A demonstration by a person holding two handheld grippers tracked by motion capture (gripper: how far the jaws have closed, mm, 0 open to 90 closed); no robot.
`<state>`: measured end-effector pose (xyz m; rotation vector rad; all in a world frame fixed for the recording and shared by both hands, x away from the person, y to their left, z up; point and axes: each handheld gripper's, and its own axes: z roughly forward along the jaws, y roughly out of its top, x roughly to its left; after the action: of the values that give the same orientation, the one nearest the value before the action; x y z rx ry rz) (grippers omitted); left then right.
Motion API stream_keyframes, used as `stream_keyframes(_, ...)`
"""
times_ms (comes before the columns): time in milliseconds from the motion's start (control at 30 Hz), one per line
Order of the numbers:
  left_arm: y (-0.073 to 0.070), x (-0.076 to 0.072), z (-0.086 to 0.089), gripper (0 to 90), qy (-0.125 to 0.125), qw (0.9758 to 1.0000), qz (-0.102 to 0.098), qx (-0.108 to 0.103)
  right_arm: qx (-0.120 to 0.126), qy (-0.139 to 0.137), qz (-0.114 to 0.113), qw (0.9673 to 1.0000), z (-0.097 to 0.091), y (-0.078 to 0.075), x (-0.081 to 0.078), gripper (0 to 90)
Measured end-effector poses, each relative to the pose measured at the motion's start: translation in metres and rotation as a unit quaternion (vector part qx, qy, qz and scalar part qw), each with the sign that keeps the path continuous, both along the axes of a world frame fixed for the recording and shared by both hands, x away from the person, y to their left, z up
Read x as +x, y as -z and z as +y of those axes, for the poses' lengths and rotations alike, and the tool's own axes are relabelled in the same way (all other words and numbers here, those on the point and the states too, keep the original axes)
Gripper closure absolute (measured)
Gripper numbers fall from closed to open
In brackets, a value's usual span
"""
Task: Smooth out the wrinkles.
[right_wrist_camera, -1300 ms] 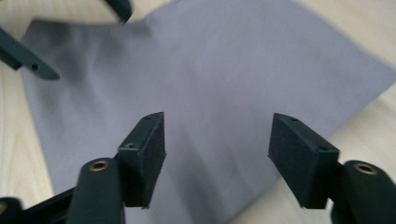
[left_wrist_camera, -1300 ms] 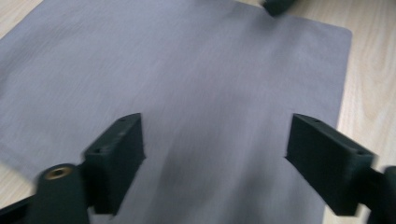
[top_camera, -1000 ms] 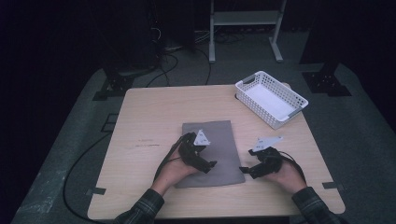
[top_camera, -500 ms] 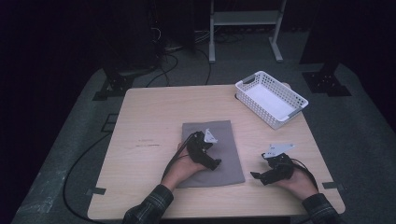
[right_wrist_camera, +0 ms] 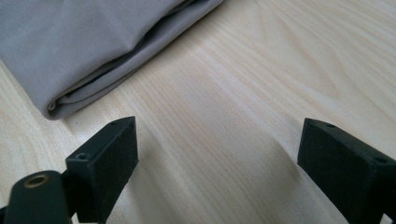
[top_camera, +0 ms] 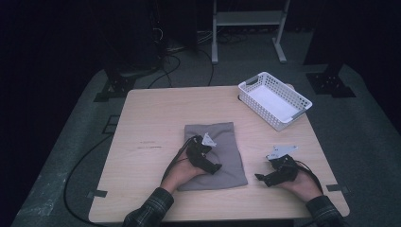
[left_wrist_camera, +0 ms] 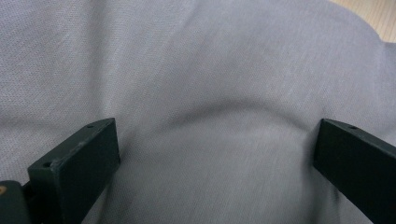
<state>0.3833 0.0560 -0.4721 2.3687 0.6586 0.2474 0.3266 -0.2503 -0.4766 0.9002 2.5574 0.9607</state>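
Since a second ago our right gripper (top_camera: 263, 178) has left the folded cloth (top_camera: 227, 146), jaws released; left gripper (top_camera: 213, 166) released too, presses it. Fold seems finished.

No text, label, brand, number or sign can be read in any of the views. Faint dark marks sit on the wooden table top (top_camera: 146, 145), off to the left of the left gripper (top_camera: 213, 167), but they are too small and blurred to make out.
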Motion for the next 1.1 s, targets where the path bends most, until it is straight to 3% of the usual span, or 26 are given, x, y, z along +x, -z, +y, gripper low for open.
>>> stream_keyframes(700,-0.001,-0.004,0.036,0.0,0.002,0.9997,-0.003,0.024,0.011,0.001,0.010,0.9999,-0.002,0.003,0.001,11.1)
stream_keyframes(1100,-0.002,-0.009,0.073,0.0,-0.004,0.9995,0.002,0.031,0.017,-0.001,0.004,0.9998,-0.003,0.004,0.001,11.1)
